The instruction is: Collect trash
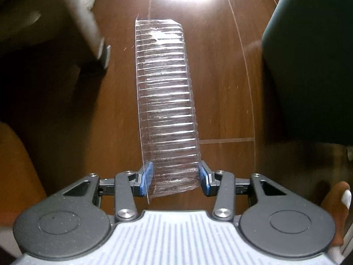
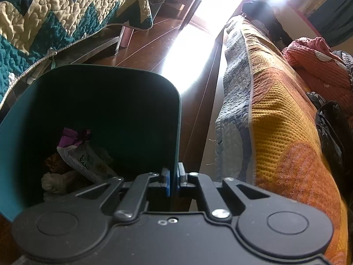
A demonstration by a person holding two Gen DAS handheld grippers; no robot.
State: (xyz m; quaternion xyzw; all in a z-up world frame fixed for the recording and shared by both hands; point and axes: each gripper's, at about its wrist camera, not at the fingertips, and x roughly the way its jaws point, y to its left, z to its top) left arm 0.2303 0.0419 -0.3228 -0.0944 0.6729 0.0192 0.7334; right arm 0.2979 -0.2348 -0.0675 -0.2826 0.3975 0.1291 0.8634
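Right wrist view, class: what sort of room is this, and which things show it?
Most likely a bedroom: a bed with a teal and cream zigzag quilt, a second bed under an orange and grey knitted blanket, and dark wooden floorboards between them.

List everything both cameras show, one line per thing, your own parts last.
Ridged plastic tray: one, clear, held in left claw above floor.
Bin: one, teal, wall clamped by right claw.
Trash in bin: several pieces, white, purple, brown.
Floor: brown wood.
Zigzag quilt: one, teal and cream, upper left.
Blanket: one, orange-yellow, right.
Left claw: blue pads, shut on tray.
Right claw: shut on bin wall.
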